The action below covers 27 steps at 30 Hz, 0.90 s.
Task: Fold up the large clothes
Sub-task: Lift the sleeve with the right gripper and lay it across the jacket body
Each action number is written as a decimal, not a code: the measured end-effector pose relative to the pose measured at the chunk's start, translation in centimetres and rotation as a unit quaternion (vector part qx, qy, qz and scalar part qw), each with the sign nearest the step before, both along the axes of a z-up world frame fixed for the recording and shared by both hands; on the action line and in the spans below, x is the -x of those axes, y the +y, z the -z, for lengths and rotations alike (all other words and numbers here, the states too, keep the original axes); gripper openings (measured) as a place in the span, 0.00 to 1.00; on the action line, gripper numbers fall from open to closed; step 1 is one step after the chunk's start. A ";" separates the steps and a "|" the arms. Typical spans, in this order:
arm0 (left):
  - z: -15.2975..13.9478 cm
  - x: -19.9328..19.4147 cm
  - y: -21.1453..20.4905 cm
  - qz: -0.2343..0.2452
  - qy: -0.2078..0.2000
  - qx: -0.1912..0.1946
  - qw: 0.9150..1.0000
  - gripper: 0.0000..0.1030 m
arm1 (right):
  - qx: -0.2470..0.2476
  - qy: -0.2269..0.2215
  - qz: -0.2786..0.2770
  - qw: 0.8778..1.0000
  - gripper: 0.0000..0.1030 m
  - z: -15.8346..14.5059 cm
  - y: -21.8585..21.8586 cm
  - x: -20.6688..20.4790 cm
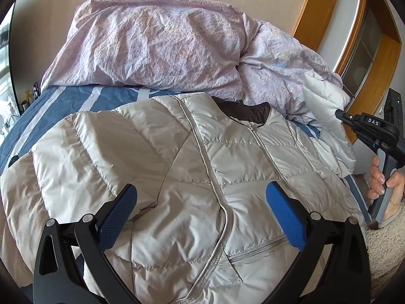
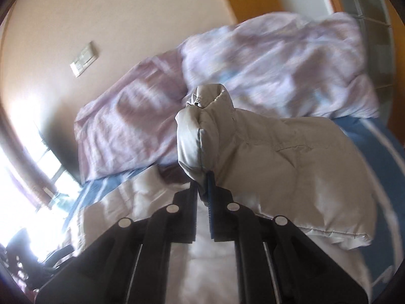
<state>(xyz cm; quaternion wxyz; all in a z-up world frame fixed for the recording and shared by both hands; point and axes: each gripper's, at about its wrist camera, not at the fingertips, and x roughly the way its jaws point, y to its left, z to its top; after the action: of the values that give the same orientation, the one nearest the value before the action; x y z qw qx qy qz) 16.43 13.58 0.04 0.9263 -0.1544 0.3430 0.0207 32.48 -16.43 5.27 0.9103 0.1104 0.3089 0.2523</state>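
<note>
The pale grey quilted jacket (image 1: 192, 167) lies spread front-up on the bed (image 1: 58, 106), over a blue sheet with white stripes, its zip running down the middle and its dark-lined collar (image 1: 249, 111) pointing toward the crumpled lilac duvet (image 1: 157, 45) heaped at the head of the bed against the beige wall. The left hand-held gripper (image 1: 201, 212) hangs over the lower front of the jacket with its jaws spread wide; its blue pads (image 1: 117, 217) stand well apart, one over the folded-in sleeve side and one near the zipped pocket (image 1: 253, 252), and nothing is caught between them (whether the tips brush the fabric cannot be told from this angle). The right hand-held gripper (image 2: 202, 192) is clenched tight on a sleeve (image 2: 253, 162) of the jacket: in the right wrist view its two fingers are pressed together on the cloth, and the puffy cuff end bulges out beyond the tips while the rest of the sleeve trails down to the right over the blue sheet. That view is smeared with motion blur, so the duvet and a wall switch plate (image 2: 83, 59) show only softly. In the left wrist view the same right hand-held gripper appears at the far right edge, held in a person's hand (image 1: 384, 179) beside the bed, with the white sleeve stretched up to its tip
</note>
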 end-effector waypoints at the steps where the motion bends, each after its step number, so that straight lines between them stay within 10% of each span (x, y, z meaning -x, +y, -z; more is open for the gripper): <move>1: -0.1 0.2 0.1 -0.003 -0.003 0.002 1.000 0.99 | 0.000 0.009 -0.015 1.000 0.08 0.5 1.3 -0.4; 14: 0.0 3.1 3.0 -0.025 -0.017 0.037 0.999 0.99 | 0.196 0.069 -0.085 0.975 0.13 8.5 12.9 1.8; 18: 0.1 4.5 3.9 -0.028 -0.023 0.046 0.998 0.99 | 0.268 0.051 -0.122 0.954 0.66 9.5 14.6 3.7; 23: 0.4 6.8 5.6 -0.049 -0.023 0.051 0.997 0.99 | 0.251 -0.013 -0.119 0.961 0.57 6.9 13.3 6.5; 27: 0.7 9.2 7.0 -0.078 -0.020 0.053 0.995 0.99 | 0.207 -0.003 -0.002 0.978 0.45 4.8 8.9 3.0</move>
<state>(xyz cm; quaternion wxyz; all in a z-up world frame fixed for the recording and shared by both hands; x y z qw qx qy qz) 7.28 20.56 -0.69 0.9191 -0.2301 0.3117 0.0716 29.45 -7.50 0.49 0.9140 -0.0812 0.3520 0.1849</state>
